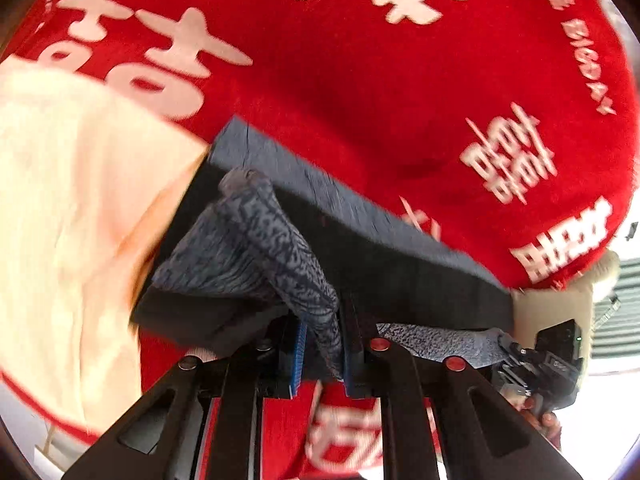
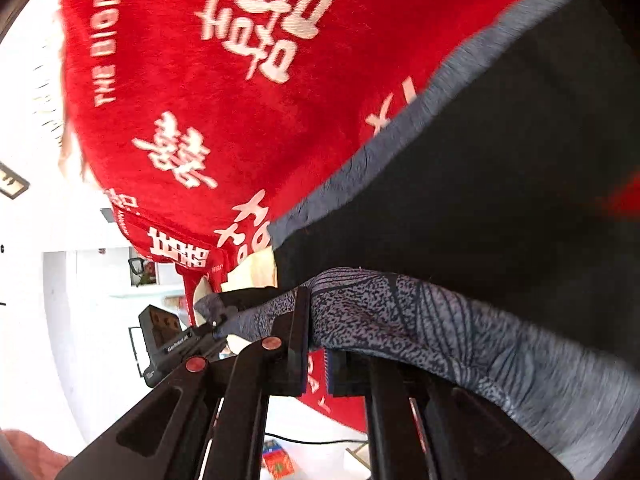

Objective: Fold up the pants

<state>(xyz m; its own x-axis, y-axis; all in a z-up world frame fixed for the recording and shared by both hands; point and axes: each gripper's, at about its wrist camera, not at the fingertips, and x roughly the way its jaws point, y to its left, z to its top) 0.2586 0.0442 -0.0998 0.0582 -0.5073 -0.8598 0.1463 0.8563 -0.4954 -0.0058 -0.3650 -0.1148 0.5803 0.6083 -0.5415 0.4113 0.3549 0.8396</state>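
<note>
The pants (image 1: 400,264) are black with a mottled grey waistband (image 1: 260,240) and hang lifted above a red blanket (image 1: 360,80). My left gripper (image 1: 322,354) is shut on the grey waistband, which bunches up between its blue pads (image 1: 300,348). My right gripper (image 2: 320,344) is shut on the same waistband (image 2: 420,320) further along; the black pants cloth (image 2: 480,160) stretches away above it. Each gripper shows in the other's view, at the right edge (image 1: 516,354) and at the left (image 2: 212,326).
The red blanket with white characters (image 2: 224,100) covers the surface under the pants. A cream cloth (image 1: 60,220) lies on the left. A white wall and shelf (image 2: 100,272) show beyond the blanket's edge. A small colourful box (image 2: 278,460) sits below.
</note>
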